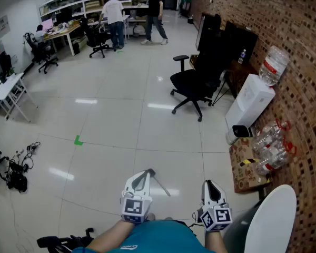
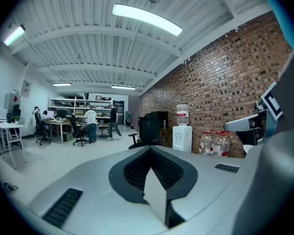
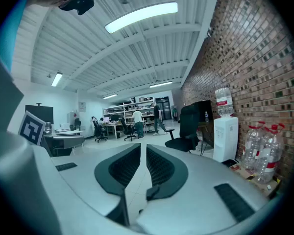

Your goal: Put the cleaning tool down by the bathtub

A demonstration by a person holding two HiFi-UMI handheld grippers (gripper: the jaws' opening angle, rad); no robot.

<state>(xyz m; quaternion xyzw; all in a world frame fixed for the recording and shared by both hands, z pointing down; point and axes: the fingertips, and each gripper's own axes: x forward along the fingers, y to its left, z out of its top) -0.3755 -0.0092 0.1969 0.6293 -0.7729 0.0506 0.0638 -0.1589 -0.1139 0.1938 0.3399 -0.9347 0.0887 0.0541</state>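
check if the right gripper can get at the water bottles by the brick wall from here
Probably not yet. The right gripper is held close to the person's body, and the water bottles stand well ahead by the brick wall. The floor between looks open, so stepping closer should do.

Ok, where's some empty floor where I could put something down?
The biggest bare stretch is the pale tiled floor between the green tape mark and the black office chair. It's crowded along the brick wall, with the white water dispenser and clear plastic bottles, and by the black cable tangle at left.
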